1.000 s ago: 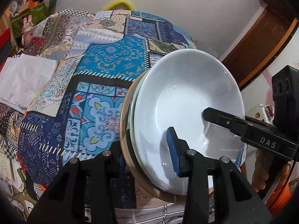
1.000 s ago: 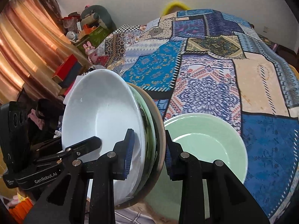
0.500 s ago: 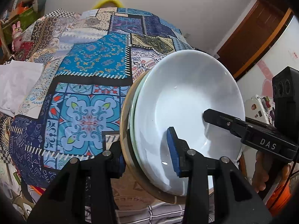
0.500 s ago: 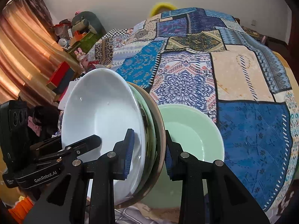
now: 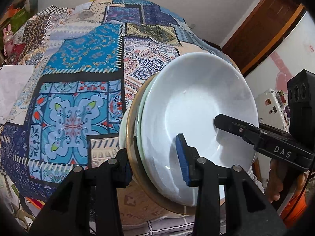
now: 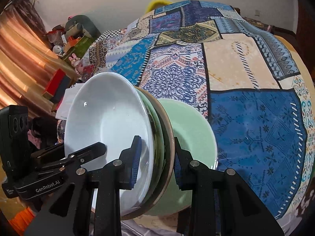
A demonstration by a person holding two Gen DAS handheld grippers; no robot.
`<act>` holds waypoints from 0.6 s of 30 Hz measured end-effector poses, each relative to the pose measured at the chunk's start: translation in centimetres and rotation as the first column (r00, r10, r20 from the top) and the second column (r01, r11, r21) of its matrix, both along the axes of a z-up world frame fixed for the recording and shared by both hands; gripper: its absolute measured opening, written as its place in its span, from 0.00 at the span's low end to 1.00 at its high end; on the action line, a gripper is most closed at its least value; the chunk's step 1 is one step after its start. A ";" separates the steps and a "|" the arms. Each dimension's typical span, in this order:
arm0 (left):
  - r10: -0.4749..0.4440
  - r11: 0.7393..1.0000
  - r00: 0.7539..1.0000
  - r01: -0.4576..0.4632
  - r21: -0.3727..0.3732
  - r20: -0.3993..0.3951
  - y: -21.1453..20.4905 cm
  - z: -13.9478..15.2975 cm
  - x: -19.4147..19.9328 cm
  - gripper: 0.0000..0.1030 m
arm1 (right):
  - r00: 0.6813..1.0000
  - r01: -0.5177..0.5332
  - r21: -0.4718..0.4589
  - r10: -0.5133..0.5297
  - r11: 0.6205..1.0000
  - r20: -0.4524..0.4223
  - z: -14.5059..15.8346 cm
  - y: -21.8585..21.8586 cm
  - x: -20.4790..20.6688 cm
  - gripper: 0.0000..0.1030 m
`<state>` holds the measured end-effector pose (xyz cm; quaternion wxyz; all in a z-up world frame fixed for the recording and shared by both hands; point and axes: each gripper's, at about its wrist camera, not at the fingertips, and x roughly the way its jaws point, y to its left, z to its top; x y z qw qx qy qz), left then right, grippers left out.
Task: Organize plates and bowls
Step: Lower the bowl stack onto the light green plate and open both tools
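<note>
A tilted stack of three plates hangs over the bed: a white plate (image 5: 196, 106) (image 6: 106, 122) on top, a green plate (image 6: 152, 116) under it, and a brown-rimmed plate (image 6: 169, 137) at the bottom. My left gripper (image 5: 155, 165) is shut on the stack's near edge. My right gripper (image 6: 156, 161) is shut on the opposite edge, and one of its fingers (image 5: 232, 125) lies across the white plate. The left gripper (image 6: 86, 153) also shows in the right wrist view. A pale green bowl (image 6: 195, 129) lies on the bedspread right behind the stack, its rim (image 5: 121, 135) peeping out.
A patchwork bedspread (image 5: 78, 78) covers the bed. White folded cloth (image 5: 13, 82) lies at its left side. Toys and boxes (image 6: 74, 39) and an orange curtain (image 6: 17, 63) stand beyond. A wooden door (image 5: 263, 23) is at the right. A person's hand (image 5: 275, 181) holds the right gripper.
Both grippers have carried the stack across the bed toward the green bowl. The bowl now sits close behind the stack, and its rim has come into the left wrist view.
</note>
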<state>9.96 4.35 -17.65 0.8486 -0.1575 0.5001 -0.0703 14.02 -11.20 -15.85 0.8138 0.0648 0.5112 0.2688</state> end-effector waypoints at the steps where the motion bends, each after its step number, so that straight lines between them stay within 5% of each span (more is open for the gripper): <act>1: -0.003 1.000 1.000 0.003 0.001 -0.004 -0.1 -0.2 0.2 0.38 | 1.000 0.003 0.000 -0.003 1.000 -0.004 -0.2 -0.2 0.1 0.26; 9: -0.017 1.000 0.997 0.017 -0.010 -0.071 -0.5 -2.5 1.6 0.38 | 0.999 0.019 -0.017 -0.019 1.000 -0.041 -2.1 -0.6 1.2 0.26; 18: -0.043 0.999 0.998 0.043 0.015 -0.036 -0.3 -2.8 1.7 0.39 | 1.000 0.013 -0.038 -0.012 0.999 0.026 -1.7 -0.5 0.6 0.28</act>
